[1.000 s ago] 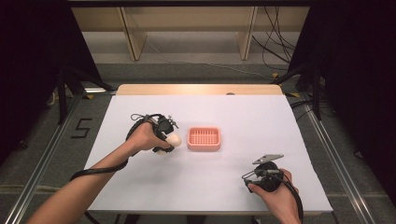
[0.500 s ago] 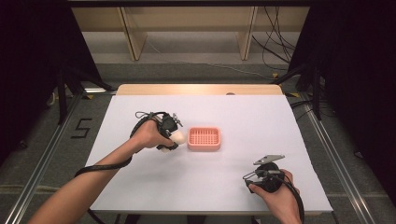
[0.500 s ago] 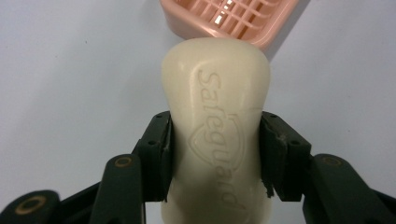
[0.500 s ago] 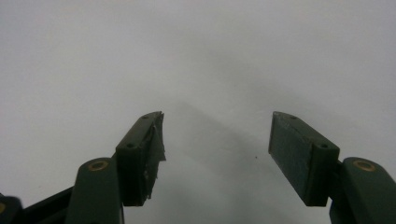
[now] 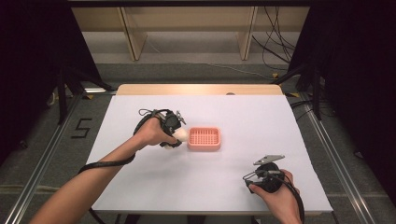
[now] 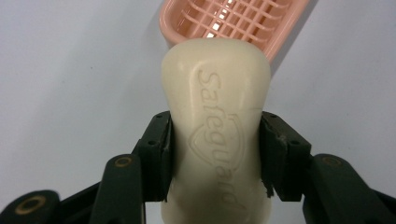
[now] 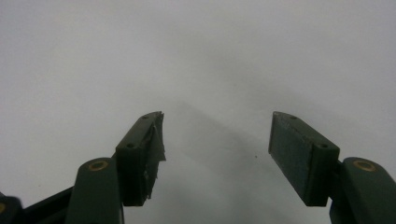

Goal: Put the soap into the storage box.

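Our left tongs [image 6: 215, 154] clamp a cream soap bar [image 6: 215, 116] stamped "Safeguard", a pink soap dish [image 6: 233, 21] just beyond it; our right tongs [image 7: 217, 149] stand apart over the table [image 7: 196, 56].

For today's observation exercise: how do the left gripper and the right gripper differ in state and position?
The left gripper is shut on the cream soap bar beside the pink soap dish; the right gripper is open, holding nothing. The left works mid-table; the right sits near the table's front edge. Both have black jaws.
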The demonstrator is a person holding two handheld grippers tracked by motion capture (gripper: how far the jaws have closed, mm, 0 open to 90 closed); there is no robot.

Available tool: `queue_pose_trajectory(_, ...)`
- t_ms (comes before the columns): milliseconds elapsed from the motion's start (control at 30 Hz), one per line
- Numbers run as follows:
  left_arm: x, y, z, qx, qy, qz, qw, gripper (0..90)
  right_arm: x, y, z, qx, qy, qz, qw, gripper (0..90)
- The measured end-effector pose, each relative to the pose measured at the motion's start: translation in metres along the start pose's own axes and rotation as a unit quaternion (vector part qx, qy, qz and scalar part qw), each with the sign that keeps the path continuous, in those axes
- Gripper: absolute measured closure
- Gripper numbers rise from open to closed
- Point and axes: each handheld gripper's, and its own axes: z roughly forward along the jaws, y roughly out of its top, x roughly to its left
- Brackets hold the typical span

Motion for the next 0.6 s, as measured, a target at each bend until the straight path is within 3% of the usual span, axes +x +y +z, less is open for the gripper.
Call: queue_pose_trajectory(600,-0.0027,0.008,0.0,-0.011,0.001,0.009,0.9999,49.0,0.0001,-0.0004,-0.0006,-0.001,-0.002,0.002,1.0,36.2)
